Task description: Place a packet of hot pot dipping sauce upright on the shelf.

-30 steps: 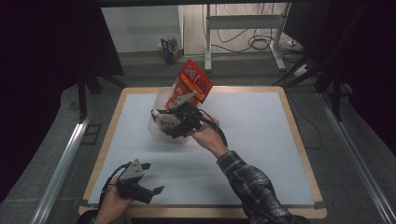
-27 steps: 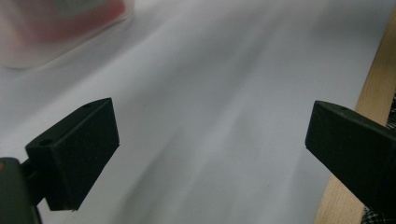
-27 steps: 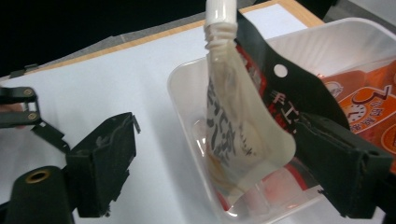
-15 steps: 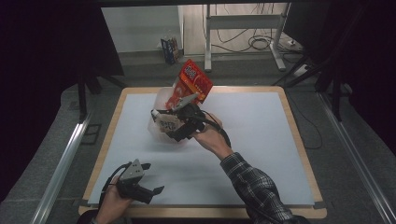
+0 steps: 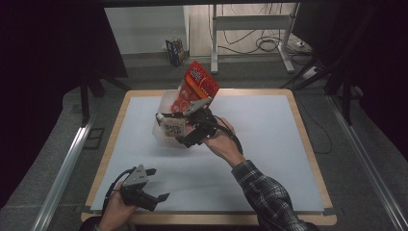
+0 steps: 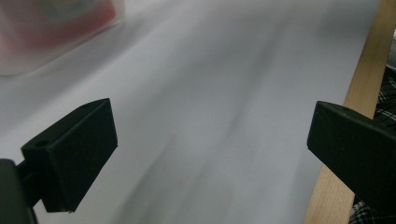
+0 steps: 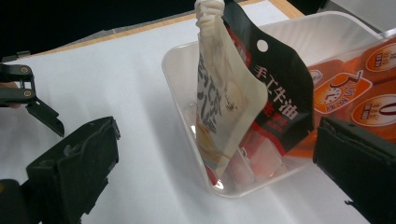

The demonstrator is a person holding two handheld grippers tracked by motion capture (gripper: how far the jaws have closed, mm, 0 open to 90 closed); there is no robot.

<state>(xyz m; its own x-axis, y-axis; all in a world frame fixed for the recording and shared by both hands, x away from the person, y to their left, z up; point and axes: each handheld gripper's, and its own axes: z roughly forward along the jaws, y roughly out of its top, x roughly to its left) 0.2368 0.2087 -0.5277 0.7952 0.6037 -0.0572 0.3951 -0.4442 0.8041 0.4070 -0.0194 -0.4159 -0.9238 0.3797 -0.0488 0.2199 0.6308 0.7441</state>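
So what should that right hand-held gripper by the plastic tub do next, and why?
Probably draw the right hand-held gripper back from the clear tub. Its jaws have just been opening and now stand wide, with the pale spouted pouch between them but not pressed. The pouch stands in the tub, leaning on the dark packet, so the drop-off looks done.

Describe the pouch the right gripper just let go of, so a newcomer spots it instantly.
On the white table, find the clear plastic tub near the far edge. The cream-and-black spouted pouch stands upright in it, between the right gripper's open jaws. Its neighbours are orange-red packets; it alone has a screw spout on top.
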